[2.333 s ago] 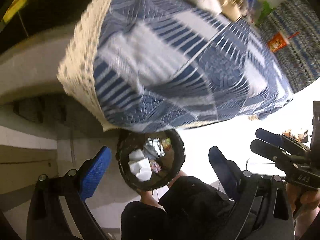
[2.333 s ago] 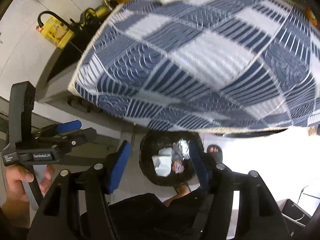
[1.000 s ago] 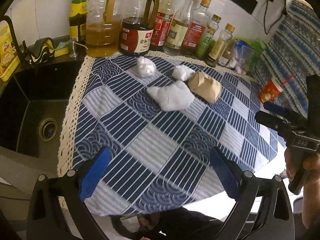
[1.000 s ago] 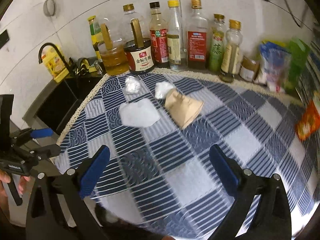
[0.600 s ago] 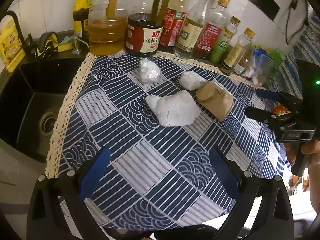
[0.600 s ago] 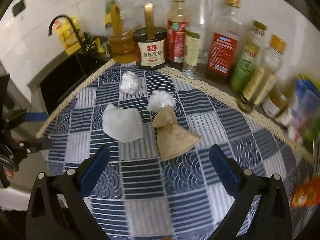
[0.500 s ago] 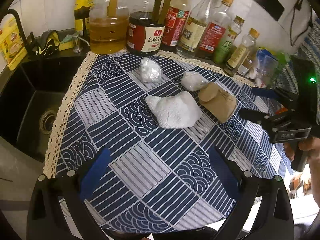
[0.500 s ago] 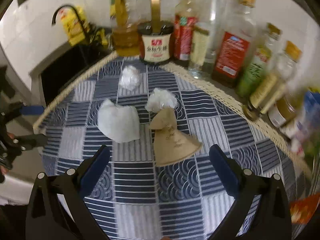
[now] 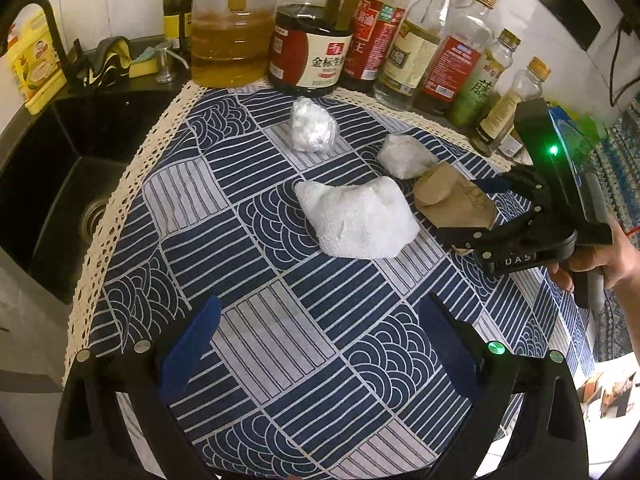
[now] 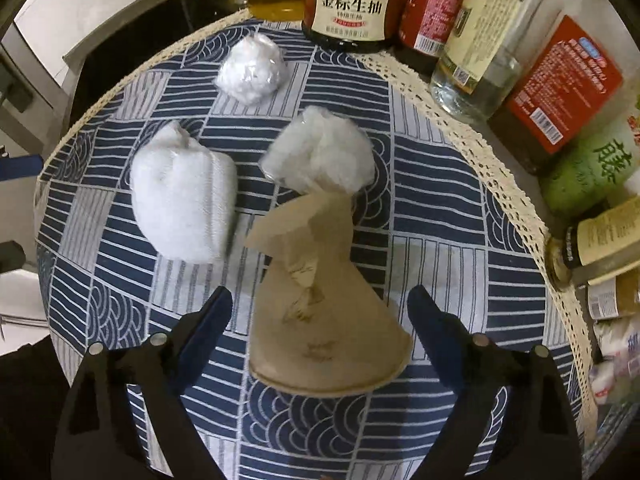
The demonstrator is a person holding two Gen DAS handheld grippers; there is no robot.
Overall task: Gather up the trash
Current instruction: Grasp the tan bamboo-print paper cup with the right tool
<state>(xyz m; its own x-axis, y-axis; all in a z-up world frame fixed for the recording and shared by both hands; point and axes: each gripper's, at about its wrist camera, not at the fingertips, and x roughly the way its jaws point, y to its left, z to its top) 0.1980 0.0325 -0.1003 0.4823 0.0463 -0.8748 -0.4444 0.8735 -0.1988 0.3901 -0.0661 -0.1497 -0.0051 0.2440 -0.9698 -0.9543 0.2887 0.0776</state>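
Observation:
A crumpled brown paper bag lies on the blue-and-white patterned cloth. My right gripper is open, its jaws standing either side of the bag, apart from it. The bag and right gripper also show in the left wrist view. A white crumpled towel, a clear plastic wad and a small white wad lie nearby. My left gripper is open and empty, above the cloth near its front edge.
Several sauce and oil bottles stand along the back wall behind the cloth. A black sink with a tap lies to the left. More bottles line the right side.
Both grippers rose from the trash bin under the counter and moved in over the cloth. The right gripper has closed in on the brown paper bag, jaws now straddling it.

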